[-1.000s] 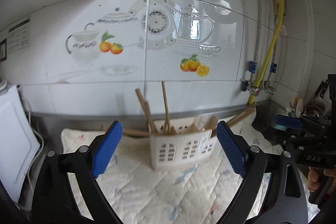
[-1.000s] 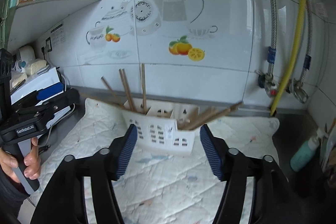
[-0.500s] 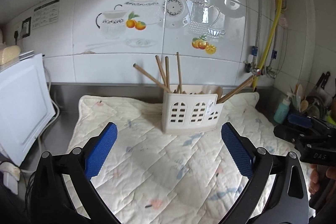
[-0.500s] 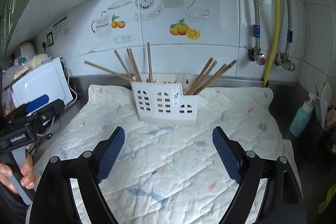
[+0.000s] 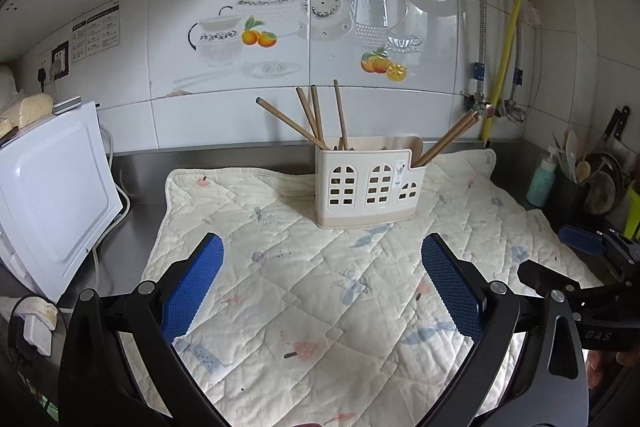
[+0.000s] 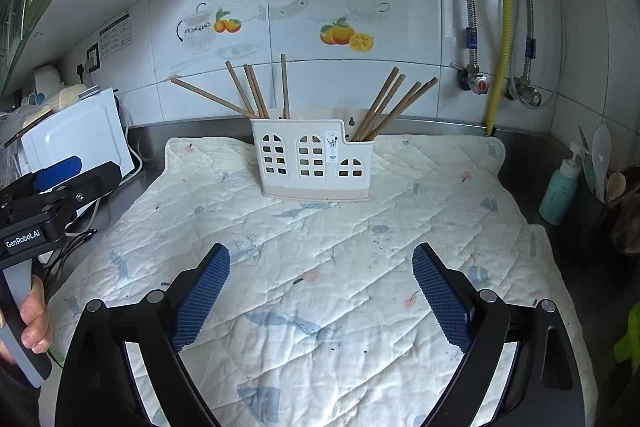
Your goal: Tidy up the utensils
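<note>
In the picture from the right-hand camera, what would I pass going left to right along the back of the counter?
White appliance → left bunch of chopsticks → white holder → right bunch of chopsticks → yellow hose → teal bottle.

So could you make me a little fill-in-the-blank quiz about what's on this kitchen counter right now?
1. The wooden chopsticks stand in a white ____ with window-shaped holes.
2. The holder sits on a quilted ____.
3. The jaws of the right gripper have just been opening, and ____ is between them.
4. The hose on the wall is ____ in colour.

Missing words: holder; cloth; nothing; yellow
</note>
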A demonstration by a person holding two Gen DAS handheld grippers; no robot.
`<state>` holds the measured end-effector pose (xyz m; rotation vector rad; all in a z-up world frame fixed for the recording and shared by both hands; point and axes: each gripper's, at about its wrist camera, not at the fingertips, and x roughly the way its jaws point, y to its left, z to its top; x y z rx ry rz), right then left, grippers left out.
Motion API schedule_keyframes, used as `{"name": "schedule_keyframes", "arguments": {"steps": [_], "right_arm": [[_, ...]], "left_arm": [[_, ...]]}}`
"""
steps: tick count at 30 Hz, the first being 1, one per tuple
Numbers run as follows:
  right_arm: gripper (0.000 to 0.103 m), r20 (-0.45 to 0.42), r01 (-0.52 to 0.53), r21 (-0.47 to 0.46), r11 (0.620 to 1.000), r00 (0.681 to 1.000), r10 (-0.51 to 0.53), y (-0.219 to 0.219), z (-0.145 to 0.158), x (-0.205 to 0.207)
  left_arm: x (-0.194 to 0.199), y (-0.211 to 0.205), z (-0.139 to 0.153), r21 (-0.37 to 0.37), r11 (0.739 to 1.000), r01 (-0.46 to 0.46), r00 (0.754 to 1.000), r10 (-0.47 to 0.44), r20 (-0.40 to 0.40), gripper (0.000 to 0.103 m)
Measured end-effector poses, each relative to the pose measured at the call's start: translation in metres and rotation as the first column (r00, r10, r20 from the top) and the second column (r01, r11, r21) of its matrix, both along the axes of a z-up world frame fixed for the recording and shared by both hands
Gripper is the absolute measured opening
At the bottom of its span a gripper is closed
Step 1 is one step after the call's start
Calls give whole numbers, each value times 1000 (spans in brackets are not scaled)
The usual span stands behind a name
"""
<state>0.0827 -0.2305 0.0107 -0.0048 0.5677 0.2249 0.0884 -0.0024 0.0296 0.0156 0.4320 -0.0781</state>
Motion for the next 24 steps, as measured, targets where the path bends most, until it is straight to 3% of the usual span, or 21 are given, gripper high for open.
{"name": "schedule_keyframes", "arguments": {"steps": [24], "right_arm": [[90,11,9,7,1000,1000,-10,2,2,-12]], "left_arm": [[-9,6,-12,-5,1000,-29,999,29,-36,98]]}}
